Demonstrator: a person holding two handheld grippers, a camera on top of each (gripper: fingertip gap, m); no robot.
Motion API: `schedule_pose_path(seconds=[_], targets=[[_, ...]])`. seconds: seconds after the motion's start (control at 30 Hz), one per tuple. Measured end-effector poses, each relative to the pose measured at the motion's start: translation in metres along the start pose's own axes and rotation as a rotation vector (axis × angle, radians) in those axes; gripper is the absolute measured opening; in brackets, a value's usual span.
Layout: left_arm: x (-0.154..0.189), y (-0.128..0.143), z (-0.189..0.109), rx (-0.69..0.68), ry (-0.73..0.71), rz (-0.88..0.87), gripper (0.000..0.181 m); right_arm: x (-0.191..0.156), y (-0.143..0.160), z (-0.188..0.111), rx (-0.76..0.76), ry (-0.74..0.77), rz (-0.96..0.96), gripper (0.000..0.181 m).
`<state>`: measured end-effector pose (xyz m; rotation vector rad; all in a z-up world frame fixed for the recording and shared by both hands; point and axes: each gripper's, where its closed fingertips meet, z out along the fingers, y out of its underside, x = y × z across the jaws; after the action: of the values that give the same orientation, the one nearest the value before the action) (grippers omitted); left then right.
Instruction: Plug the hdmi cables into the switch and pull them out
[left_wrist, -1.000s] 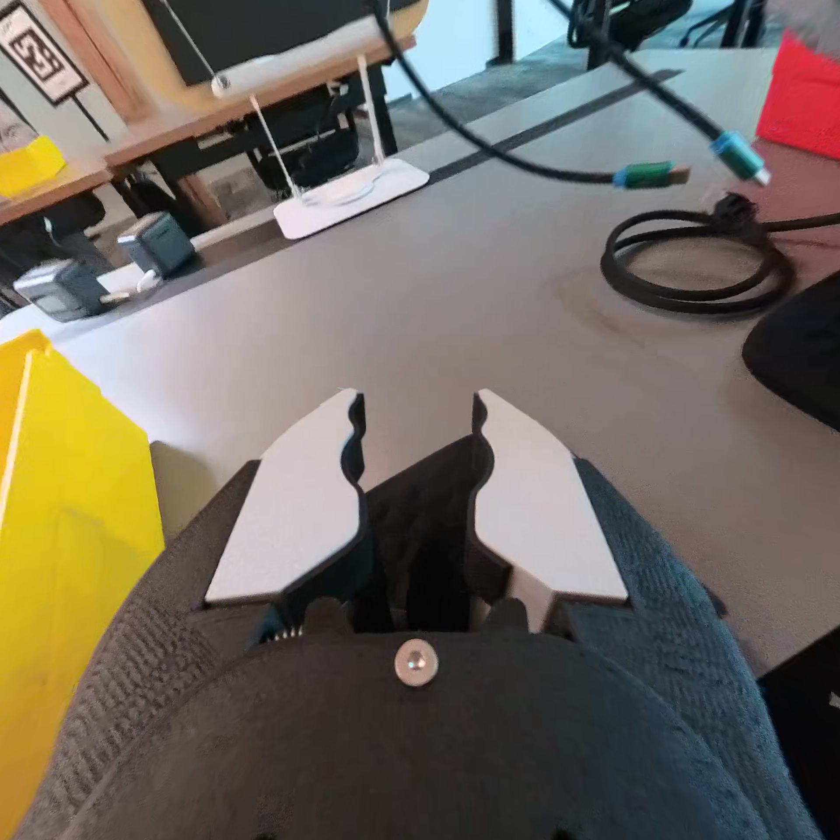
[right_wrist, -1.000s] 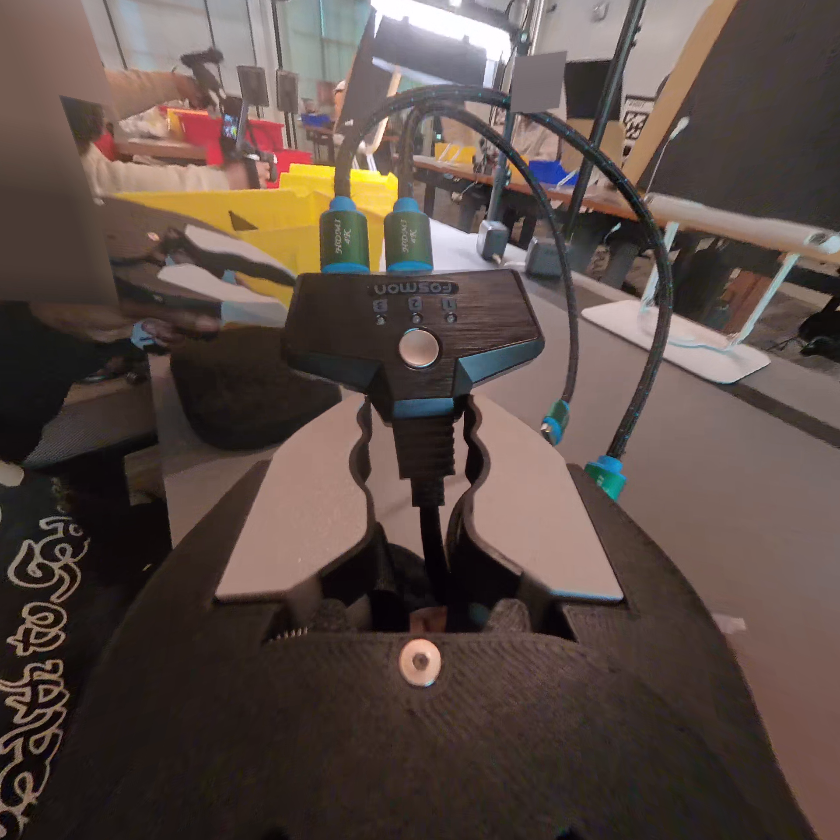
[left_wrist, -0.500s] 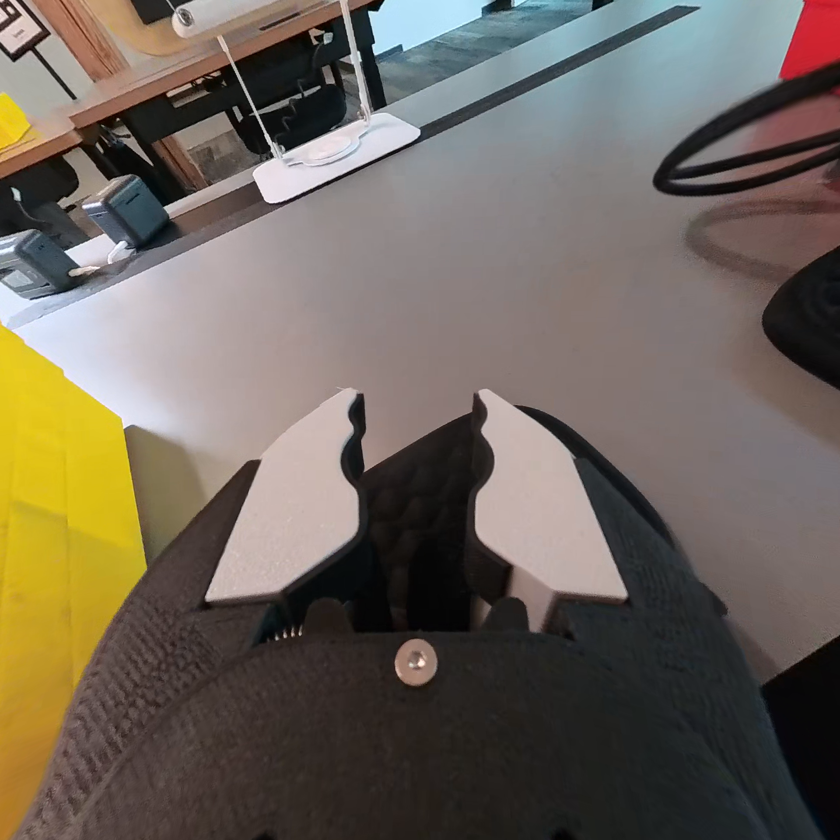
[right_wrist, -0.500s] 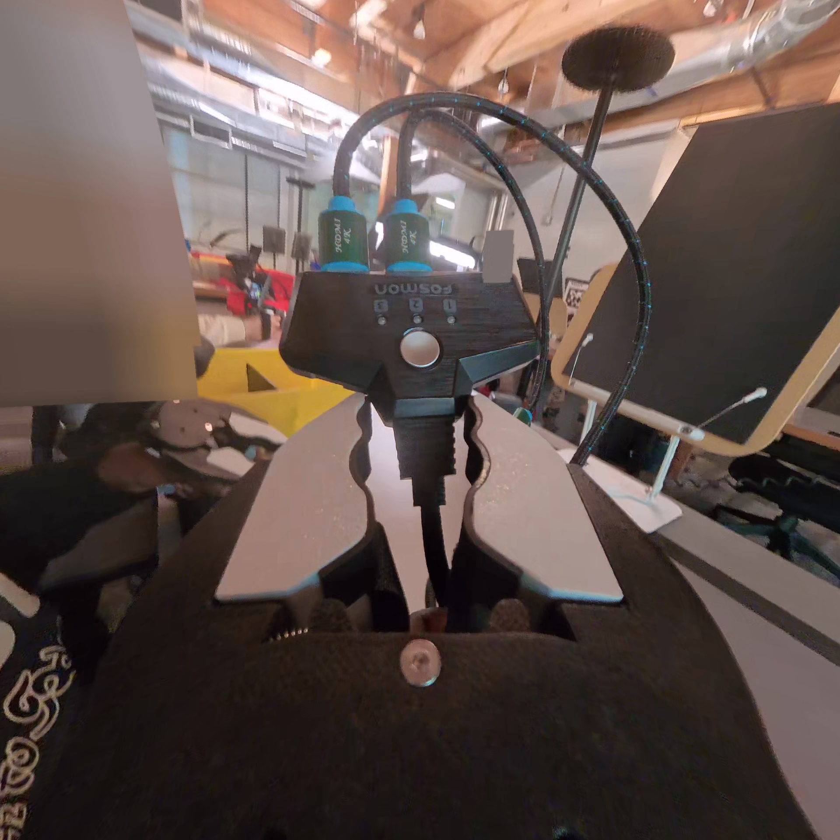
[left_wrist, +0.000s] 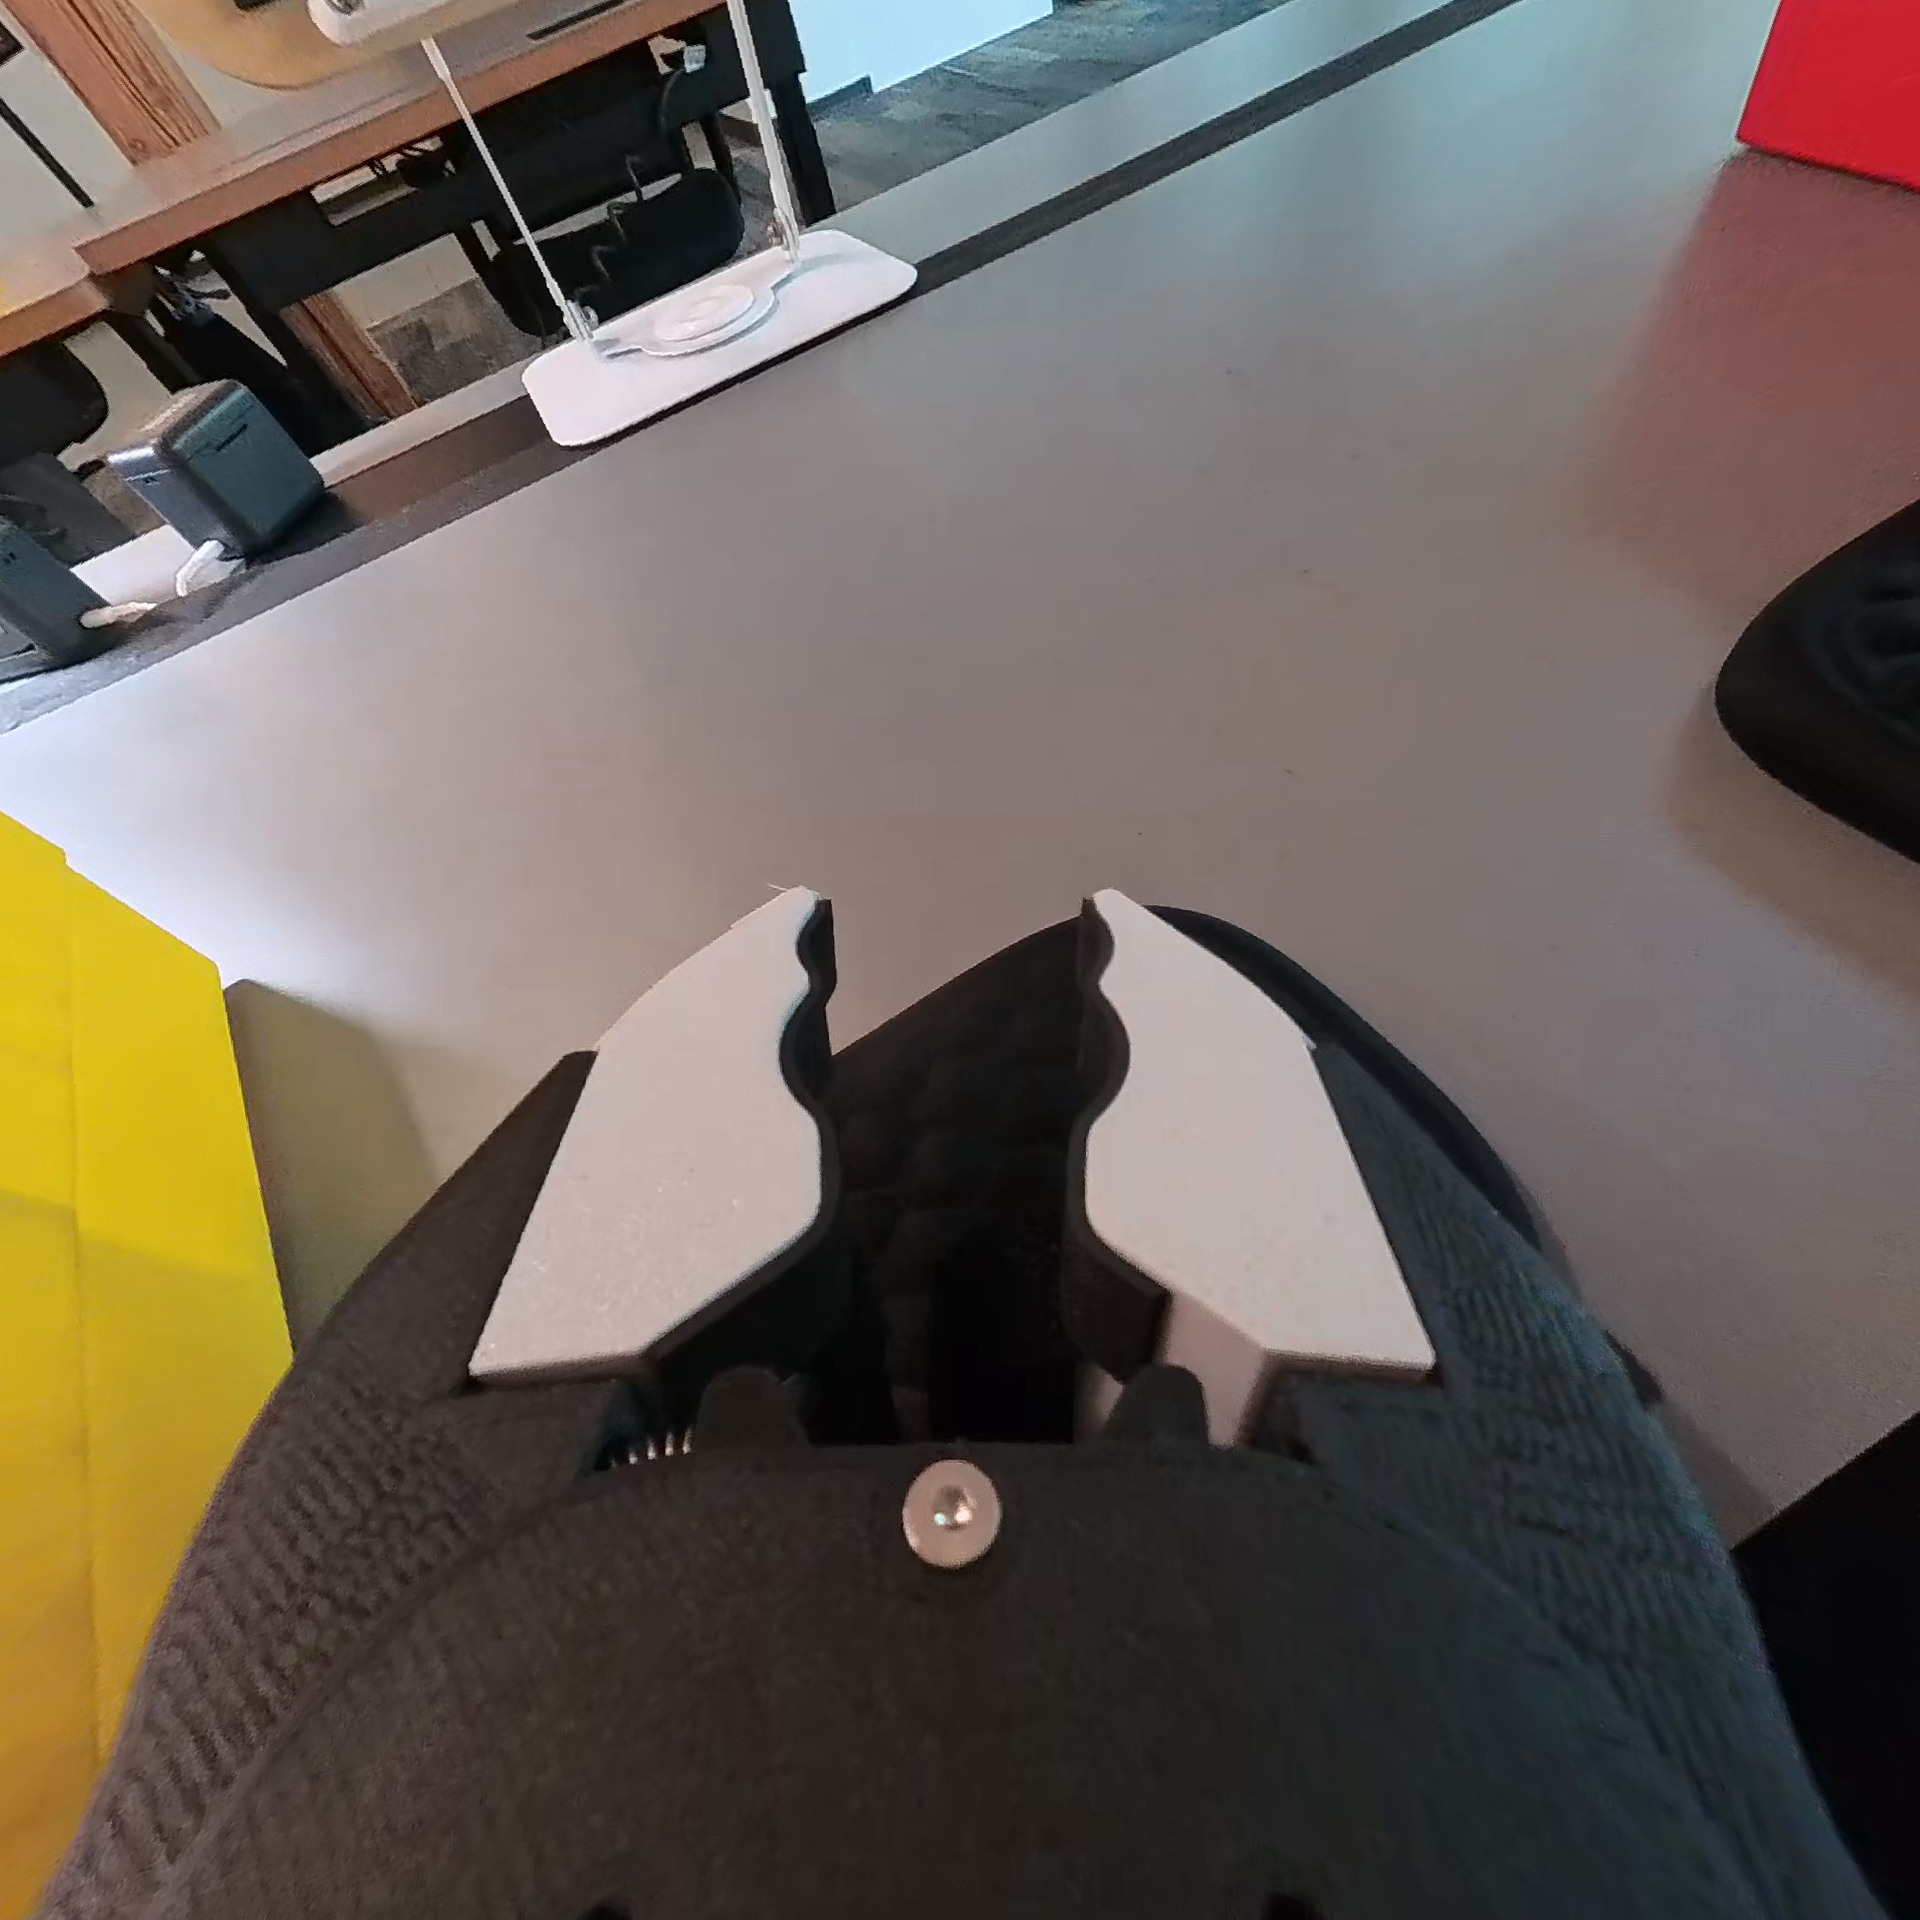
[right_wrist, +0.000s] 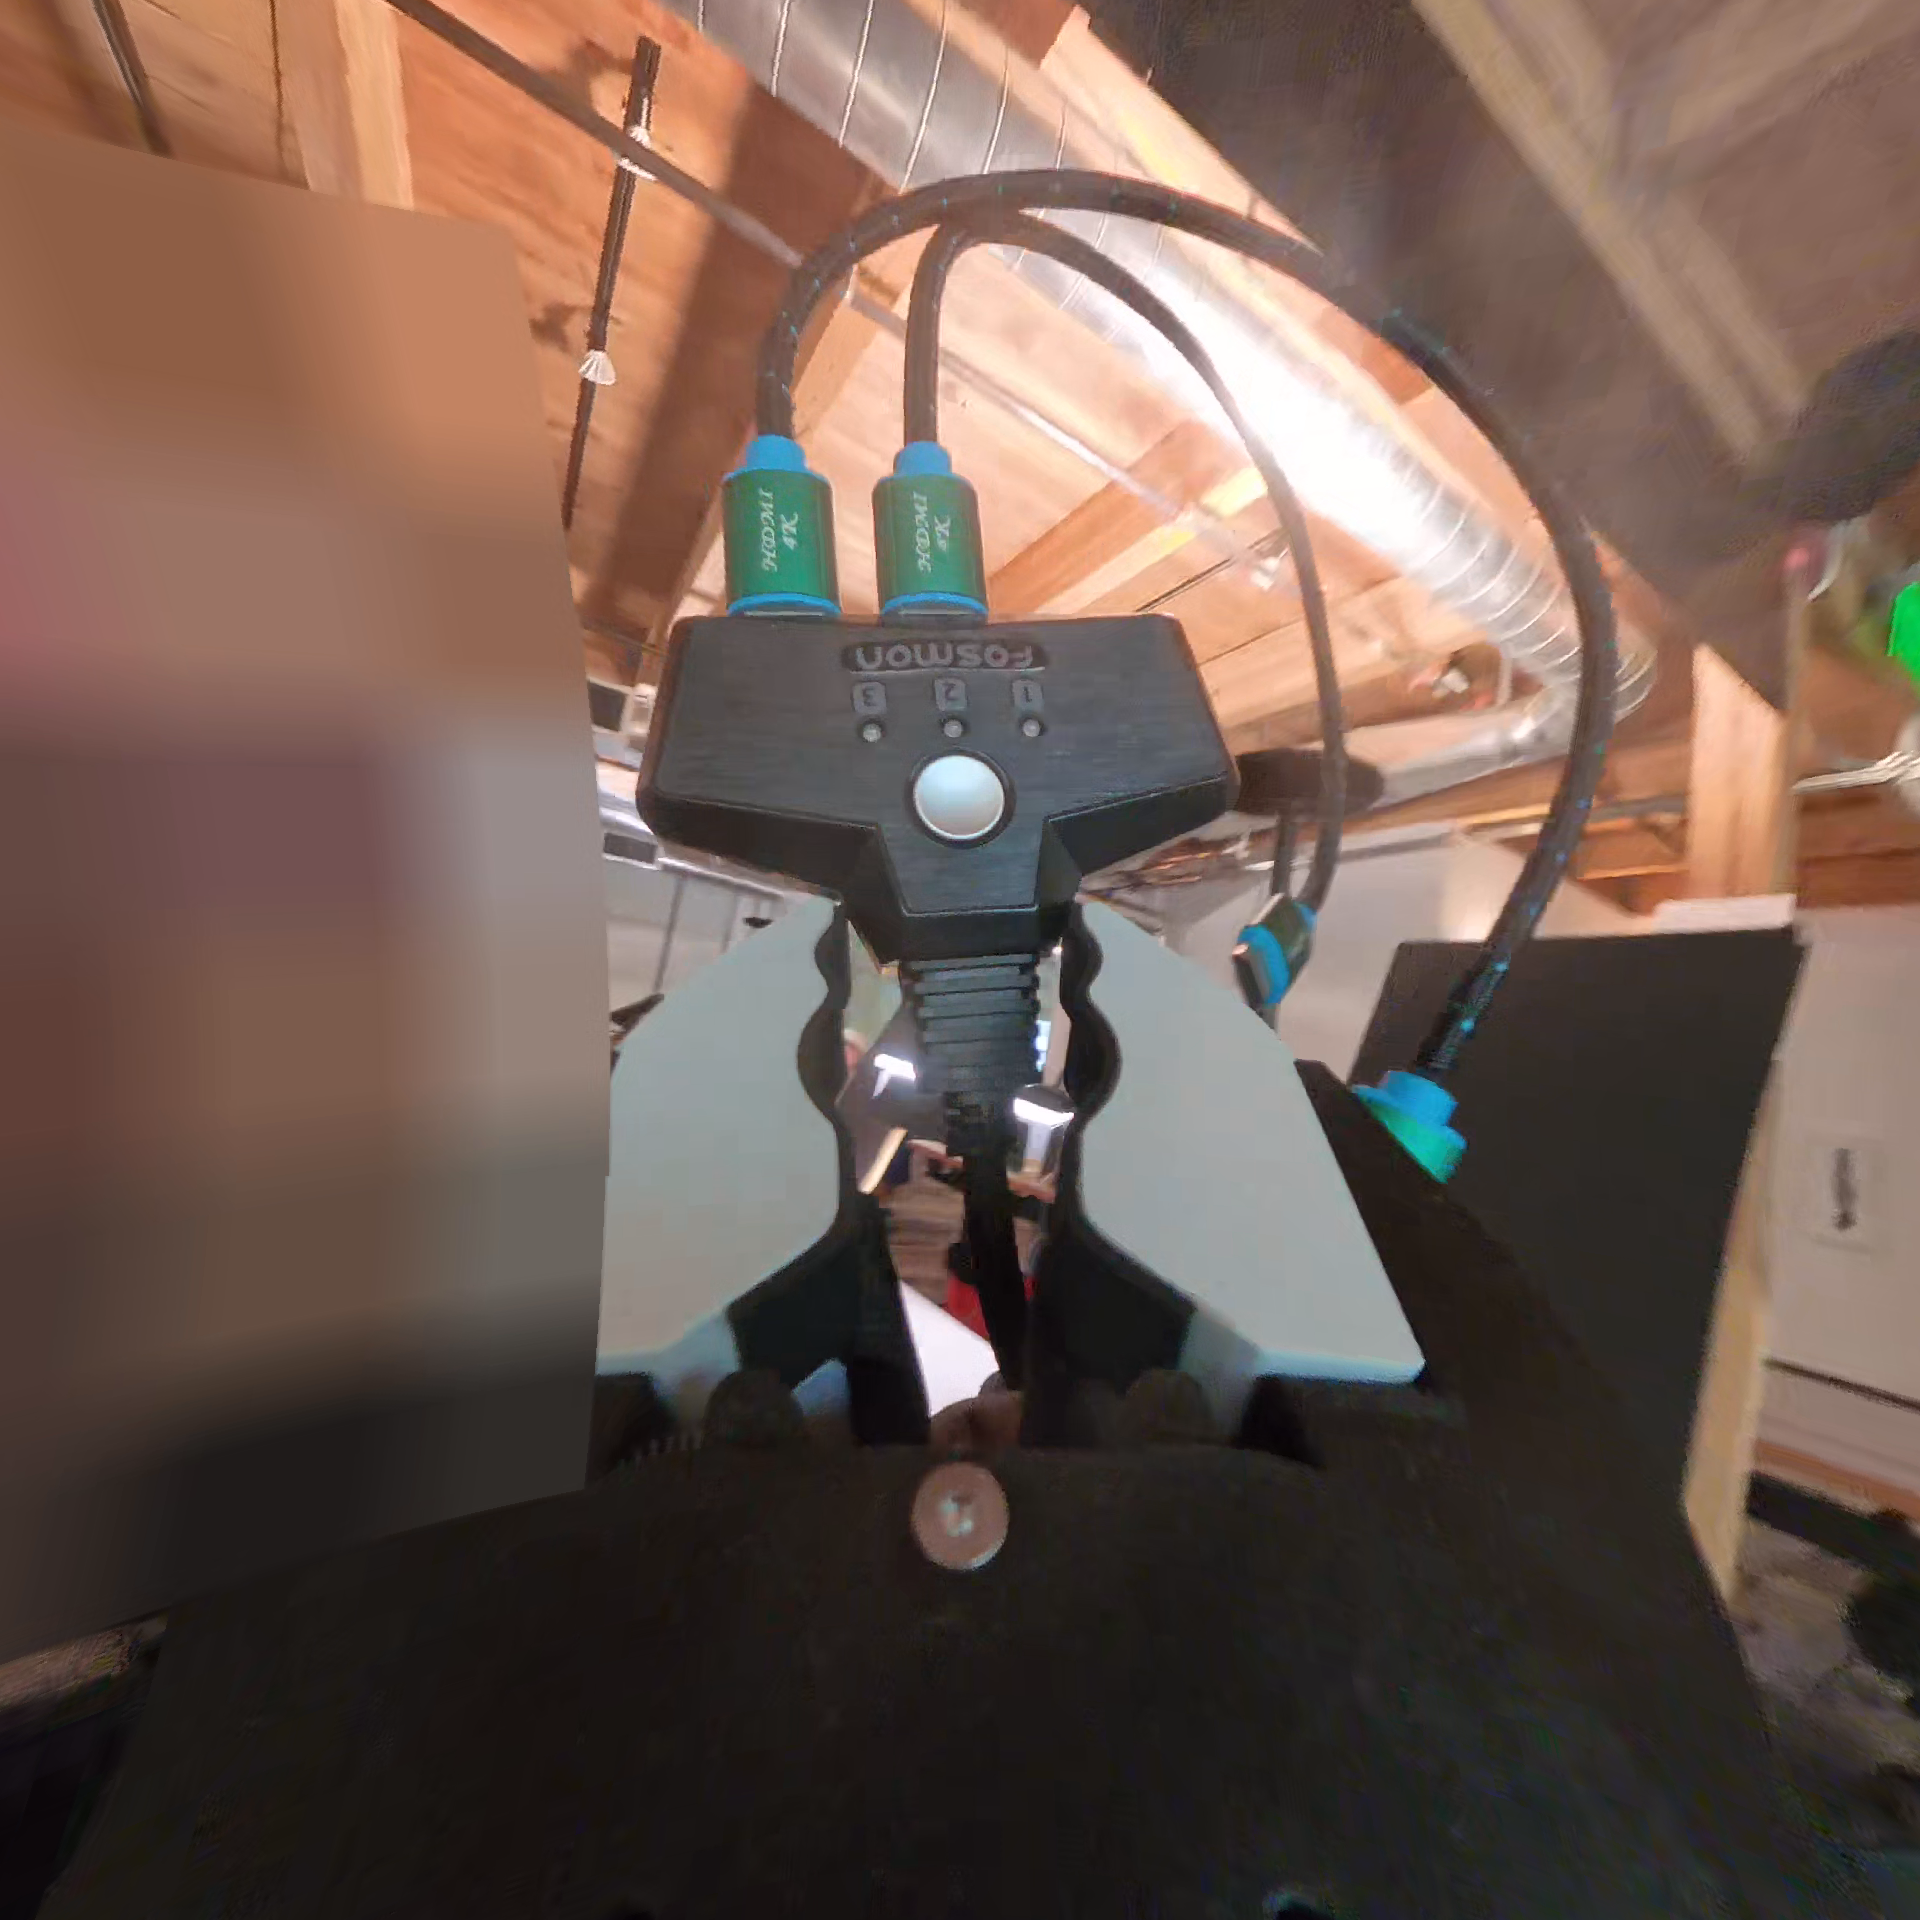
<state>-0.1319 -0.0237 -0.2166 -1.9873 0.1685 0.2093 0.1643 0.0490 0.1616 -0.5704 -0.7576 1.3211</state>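
Observation:
My right gripper (right_wrist: 956, 925) is shut on the narrow neck of the black HDMI switch (right_wrist: 940, 769) and holds it tilted up toward the ceiling. Two green-and-blue HDMI plugs (right_wrist: 781, 545) (right_wrist: 930, 540) sit in two of the switch's ports, side by side. Their black braided cables (right_wrist: 1475, 436) arc over to the right, and the free ends (right_wrist: 1276, 951) (right_wrist: 1415, 1127) hang loose beside the right finger. My left gripper (left_wrist: 956, 909) is open and empty, low over the grey table (left_wrist: 1091, 582). Neither switch nor cables show in the left wrist view.
A yellow bin (left_wrist: 114, 1195) stands at the left, close to my left gripper. A black object (left_wrist: 1839, 717) lies at the table's right edge, a red box (left_wrist: 1839, 88) at the far right. A white stand base (left_wrist: 717, 348) and grey adapters (left_wrist: 218, 483) line the far edge.
My right gripper has tilted the switch upward, from facing the table and bins to facing the ceiling. My left gripper's view has shifted so the coiled cable and loose plugs have left it.

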Motion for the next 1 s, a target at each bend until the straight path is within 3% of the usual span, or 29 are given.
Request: schedule_pose_path(seconds=[0.03, 0.17, 0.27, 0.47, 0.63, 0.8, 0.9, 1.0], targets=[[0.001, 0.0, 0.0, -0.003, -0.001, 0.005, 0.045, 0.002, -0.009, -0.003, 0.006, 0.016, -0.031, 0.039], [0.001, 0.002, 0.002, -0.018, -0.009, 0.025, 0.045, 0.013, -0.031, -0.027, 0.006, 0.126, -0.163, 0.039], [0.002, 0.004, 0.003, -0.032, -0.013, 0.041, 0.045, 0.024, -0.032, -0.059, -0.016, 0.235, -0.242, 0.039], [0.004, 0.007, 0.005, -0.059, -0.026, 0.073, 0.045, 0.067, 0.014, -0.15, -0.093, 0.542, -0.223, 0.039], [0.004, 0.008, 0.006, -0.067, -0.018, 0.067, 0.044, 0.097, 0.085, -0.234, -0.392, 0.843, -0.254, 0.038], [0.005, 0.01, 0.007, -0.083, -0.023, 0.087, 0.044, 0.108, 0.155, -0.3, -0.829, 1.078, -0.19, 0.039], [0.006, 0.011, 0.008, -0.091, -0.023, 0.098, 0.044, 0.102, 0.198, -0.331, -1.131, 1.114, -0.102, 0.039], [0.006, 0.011, 0.008, -0.094, -0.02, 0.095, 0.044, 0.102, 0.217, -0.352, -1.348, 1.139, -0.069, 0.039]])
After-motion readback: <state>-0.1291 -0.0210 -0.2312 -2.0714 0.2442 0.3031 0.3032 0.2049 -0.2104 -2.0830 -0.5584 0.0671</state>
